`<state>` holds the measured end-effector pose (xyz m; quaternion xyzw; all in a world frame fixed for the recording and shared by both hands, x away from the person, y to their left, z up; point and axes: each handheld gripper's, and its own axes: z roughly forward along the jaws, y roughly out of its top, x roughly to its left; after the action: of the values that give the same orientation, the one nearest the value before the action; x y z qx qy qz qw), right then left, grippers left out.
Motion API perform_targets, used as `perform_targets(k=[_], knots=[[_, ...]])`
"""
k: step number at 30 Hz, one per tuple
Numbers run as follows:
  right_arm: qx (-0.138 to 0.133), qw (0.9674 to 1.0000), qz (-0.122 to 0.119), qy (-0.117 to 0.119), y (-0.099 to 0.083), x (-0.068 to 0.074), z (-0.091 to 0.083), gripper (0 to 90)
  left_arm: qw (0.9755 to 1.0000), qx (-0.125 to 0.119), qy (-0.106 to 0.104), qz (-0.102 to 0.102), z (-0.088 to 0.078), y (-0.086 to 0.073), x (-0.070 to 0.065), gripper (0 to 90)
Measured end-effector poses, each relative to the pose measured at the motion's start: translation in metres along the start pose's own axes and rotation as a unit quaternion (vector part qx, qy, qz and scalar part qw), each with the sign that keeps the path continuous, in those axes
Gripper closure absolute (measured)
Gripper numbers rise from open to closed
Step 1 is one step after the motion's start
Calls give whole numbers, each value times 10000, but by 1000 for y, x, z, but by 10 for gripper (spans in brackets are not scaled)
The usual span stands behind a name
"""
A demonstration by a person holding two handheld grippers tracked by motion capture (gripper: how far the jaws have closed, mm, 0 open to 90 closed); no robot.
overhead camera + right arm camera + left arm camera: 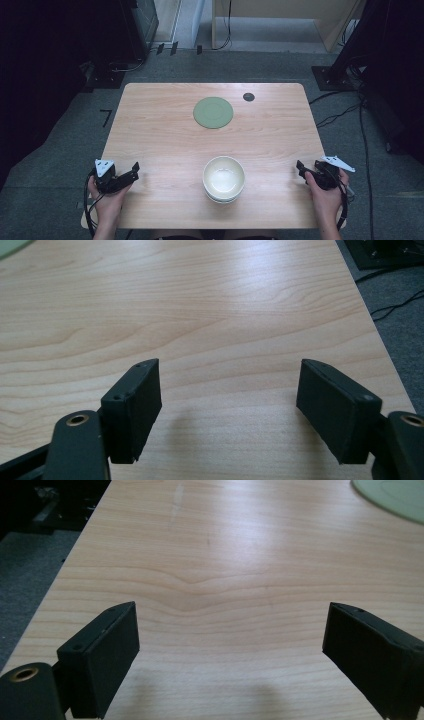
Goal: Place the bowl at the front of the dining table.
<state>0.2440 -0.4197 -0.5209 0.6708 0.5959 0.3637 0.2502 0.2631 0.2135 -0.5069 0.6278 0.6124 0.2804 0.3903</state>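
Wooden table (165,140), small dark round disc (248,97) near its far edge, grey carpet floor (60,130), black cables (367,150)

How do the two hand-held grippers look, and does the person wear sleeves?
Both the left gripper and the right gripper are black, each with two flat, block-shaped fingers and brass-coloured pivot rings. A pale grey three-cornered plate sits on top of each. Black cables trail from them. The forearms are bare, without sleeves.

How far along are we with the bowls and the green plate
Nothing looks done yet. The stacked cream bowls sit at the near edge of the table, apart from the green plate farther back. The left gripper and right gripper are open and empty at the table's sides. Any handling of the bowls is still ahead.
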Motion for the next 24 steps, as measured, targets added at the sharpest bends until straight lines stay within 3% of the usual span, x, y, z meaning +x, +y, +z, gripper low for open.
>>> perform_targets(k=[4,7,10,12,19,24], knots=[[-52,9999,35,86,1,1,-1,264,10000,-37,-8,-76,-4,9,-12,81],[-80,9998,66,159,3,4,-2,264,10000,-35,15,33,-6,16,-24,81],[-128,9996,68,241,7,10,-3,262,9993,-137,-290,206,-12,22,-42,81],[-132,9995,98,265,7,12,-4,262,9988,-166,-405,205,-13,23,-47,81],[-198,9986,-61,478,14,32,-8,259,9945,-260,-958,324,-23,30,-77,82],[-232,9974,-141,665,18,48,-11,260,9911,-287,-1219,443,-28,33,-95,82]])
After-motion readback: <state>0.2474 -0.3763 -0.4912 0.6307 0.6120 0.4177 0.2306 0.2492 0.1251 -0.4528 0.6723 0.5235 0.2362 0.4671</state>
